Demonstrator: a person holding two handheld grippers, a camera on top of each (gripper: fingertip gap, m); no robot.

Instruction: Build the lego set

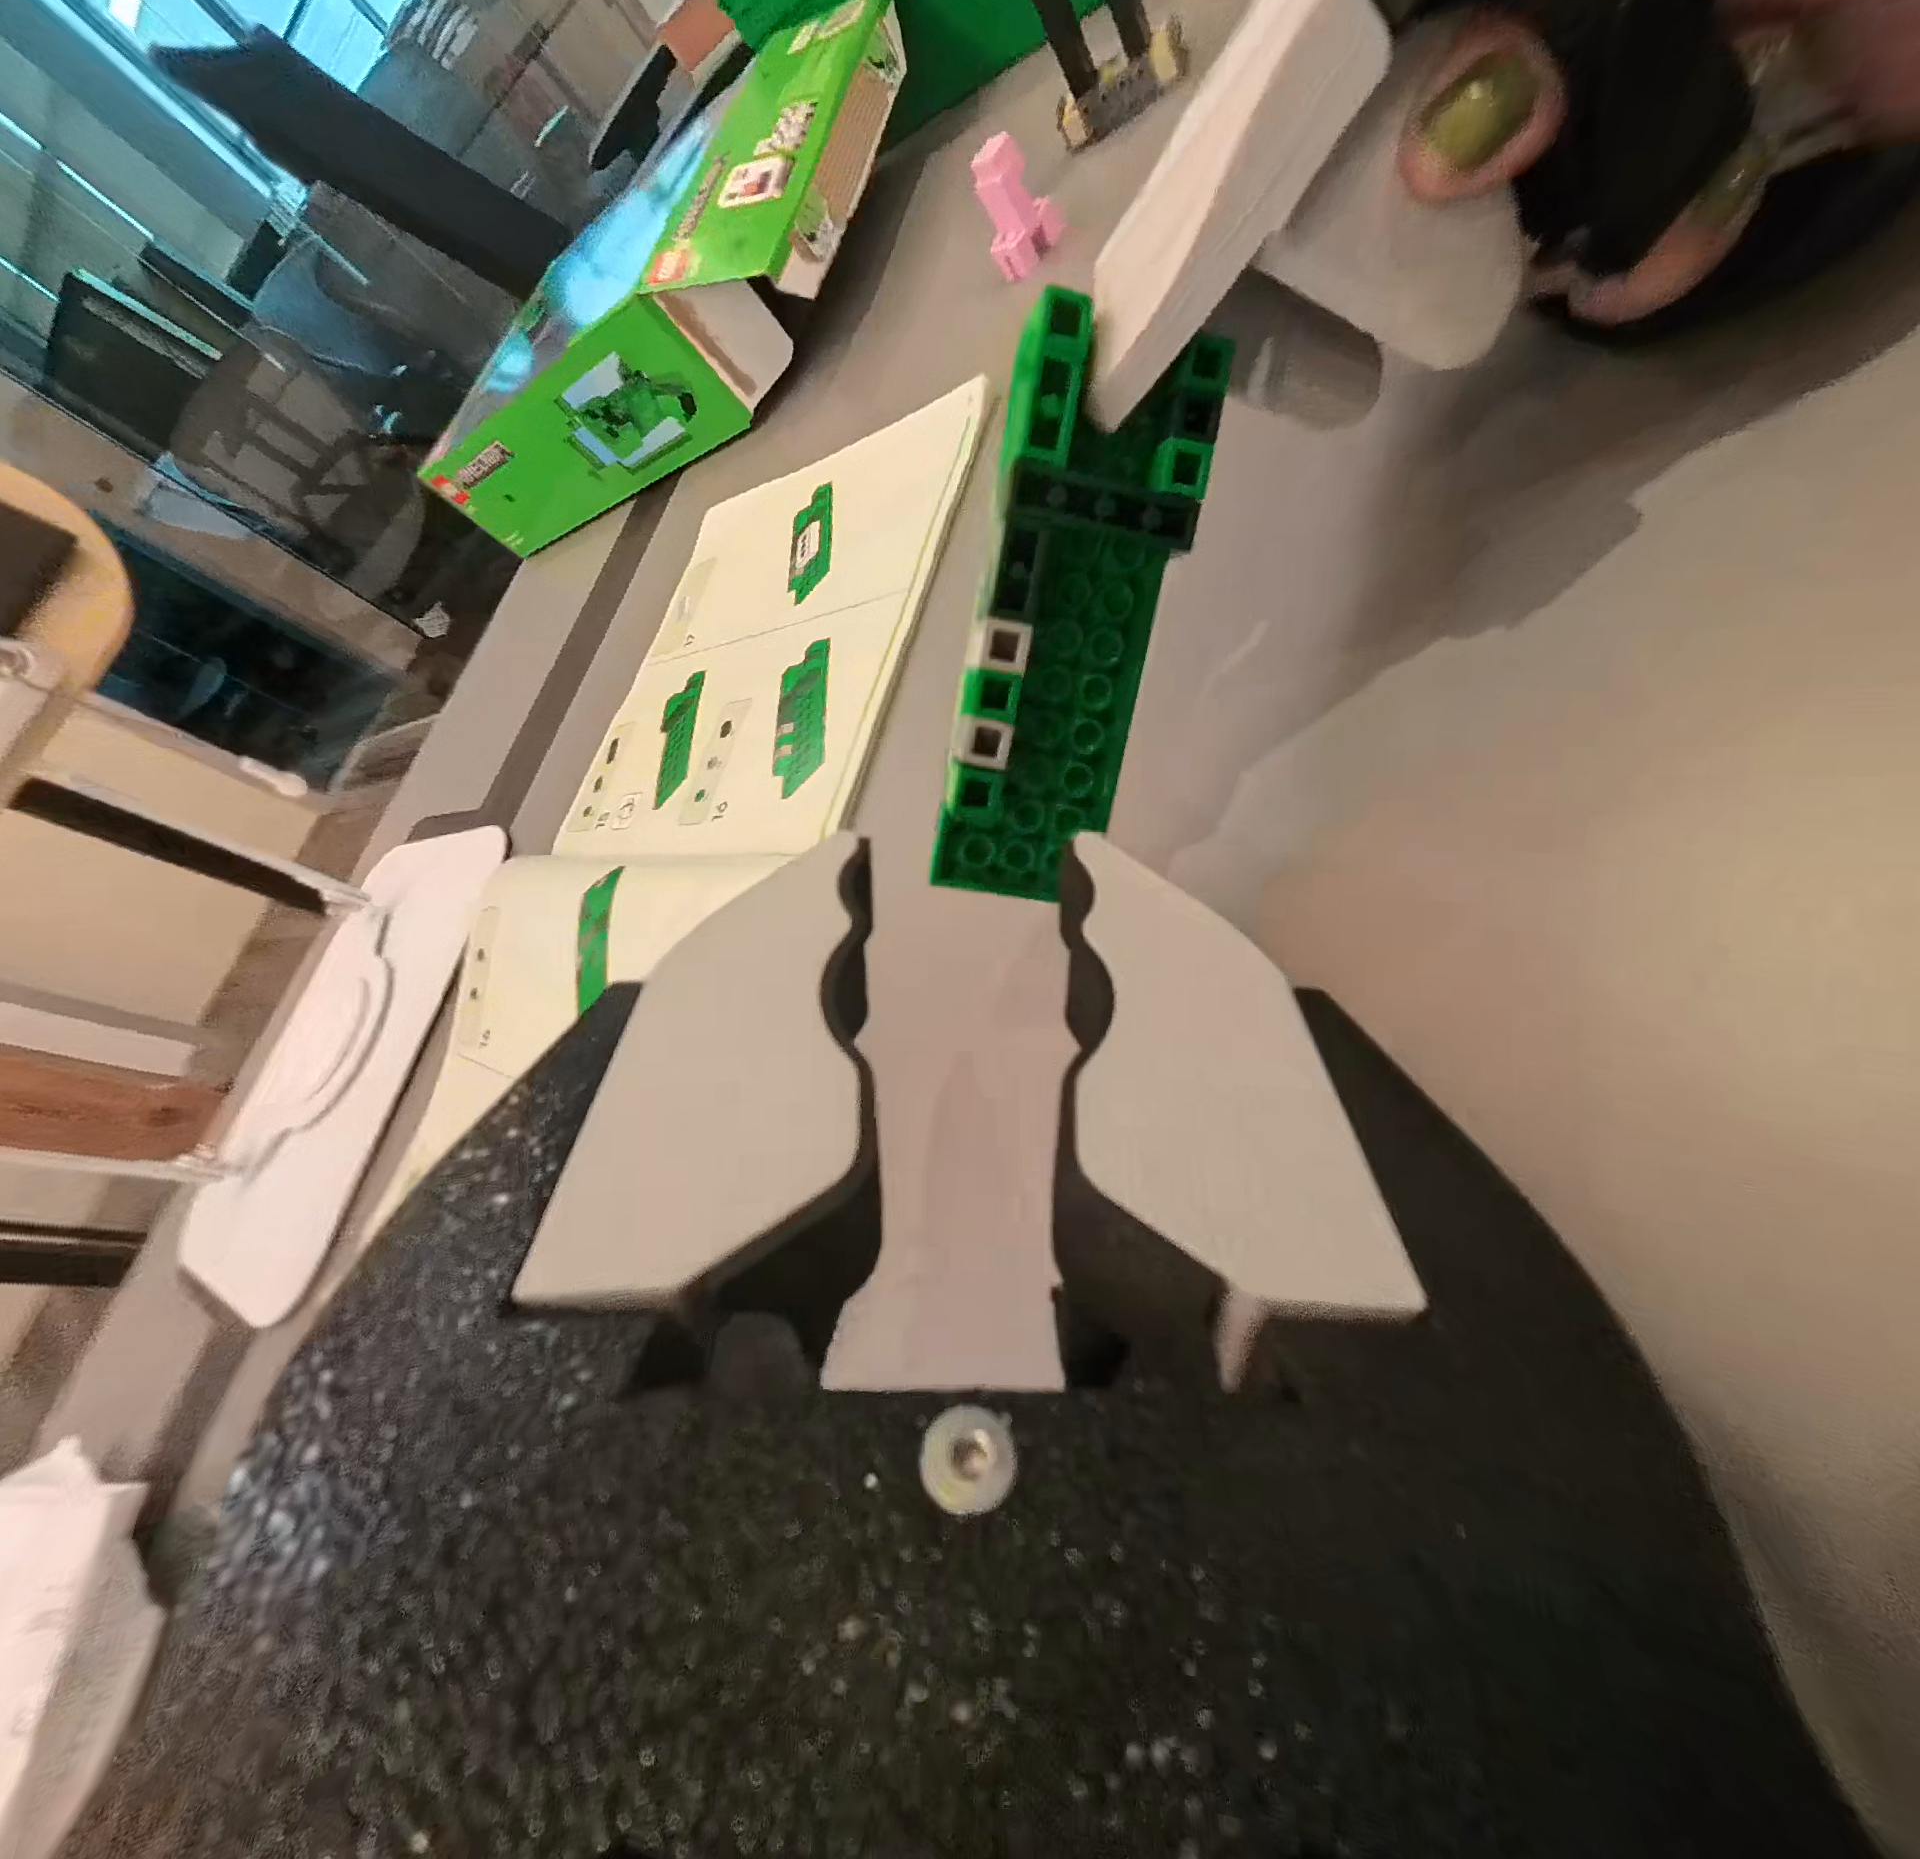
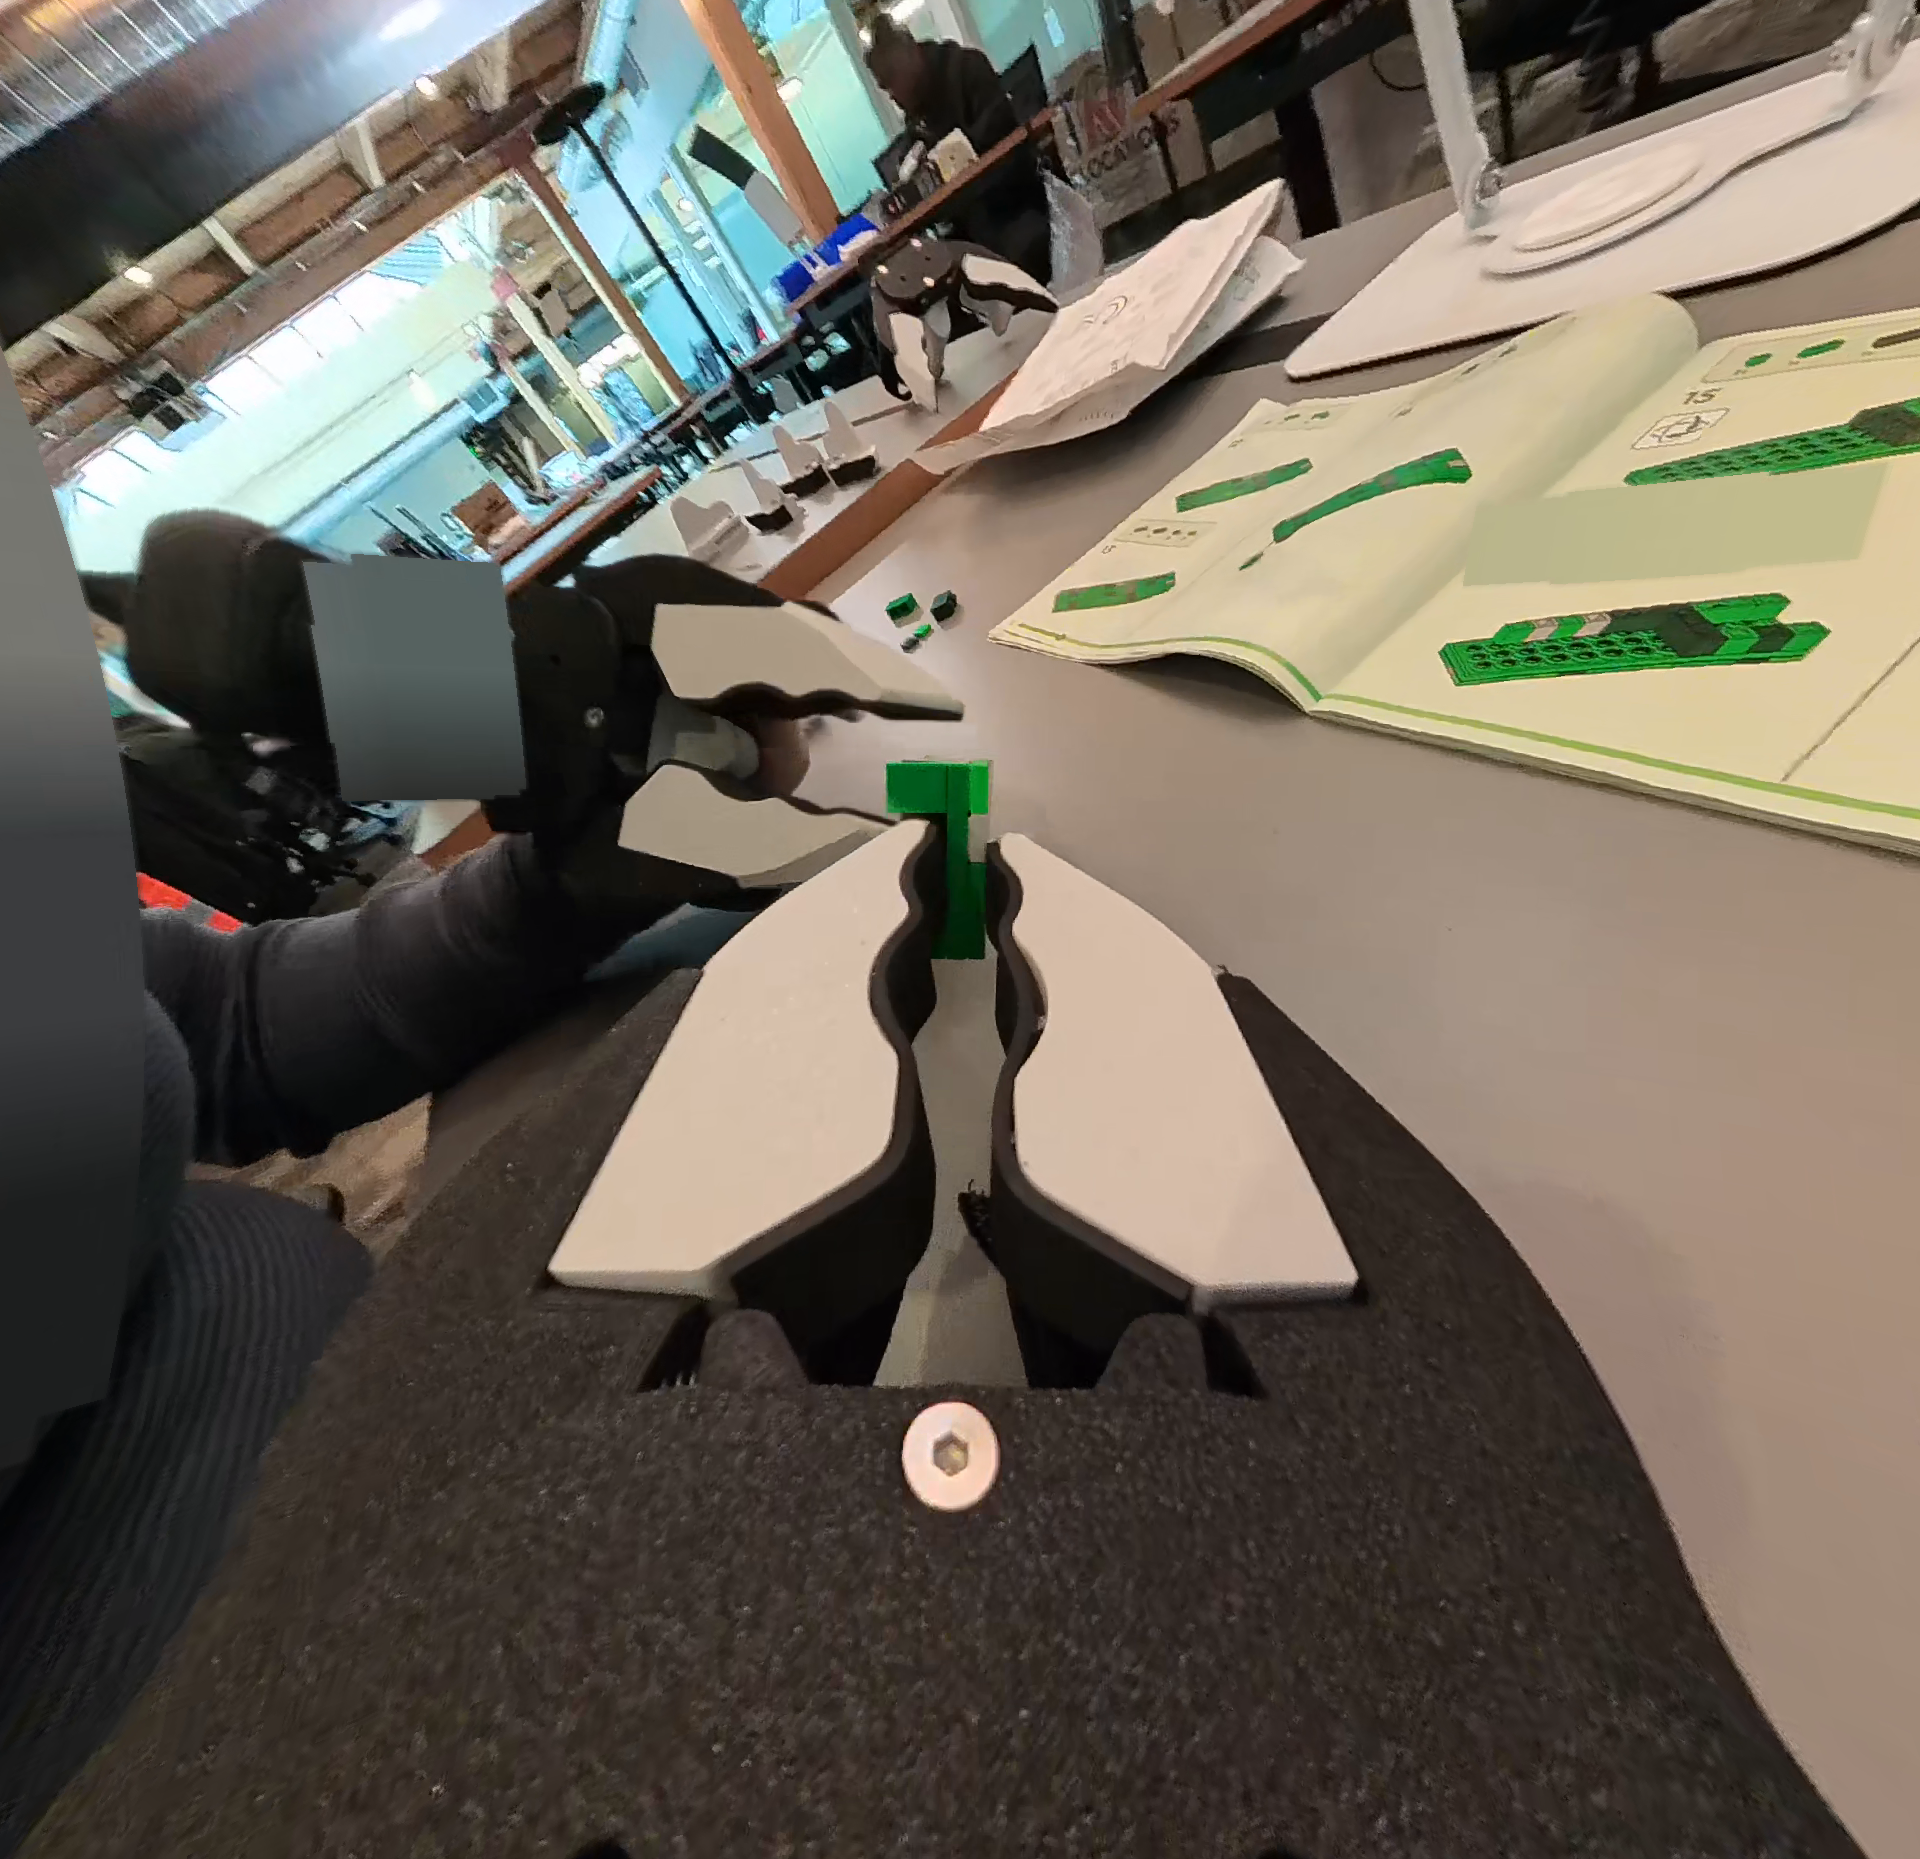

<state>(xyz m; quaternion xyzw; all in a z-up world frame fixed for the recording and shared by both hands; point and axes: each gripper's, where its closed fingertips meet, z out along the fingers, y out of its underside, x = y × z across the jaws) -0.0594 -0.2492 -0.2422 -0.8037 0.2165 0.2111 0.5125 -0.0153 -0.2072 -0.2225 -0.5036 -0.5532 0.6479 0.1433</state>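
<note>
A long green lego assembly (image 1: 1081, 666) with black and white bricks along one side is held up off the grey table (image 1: 1558, 874). My right gripper (image 2: 956, 843) is shut on its far end, and the green edge (image 2: 956, 905) shows between the fingers. The right gripper's white fingers (image 1: 1195, 251) show in the left wrist view. My left gripper (image 1: 966, 874) is open and empty, its fingertips on either side of the assembly's near end. It also shows open in the right wrist view (image 2: 925, 770).
An open instruction booklet (image 1: 790, 614) (image 2: 1558, 583) lies beside the assembly. A green lego box (image 1: 644, 355), a pink figure (image 1: 1013, 204) and a black-legged build (image 1: 1112, 53) stand farther off. Small loose green bricks (image 2: 925, 614), a white paper bag (image 2: 1143, 334) and a white lamp base (image 2: 1558, 220) lie on the table.
</note>
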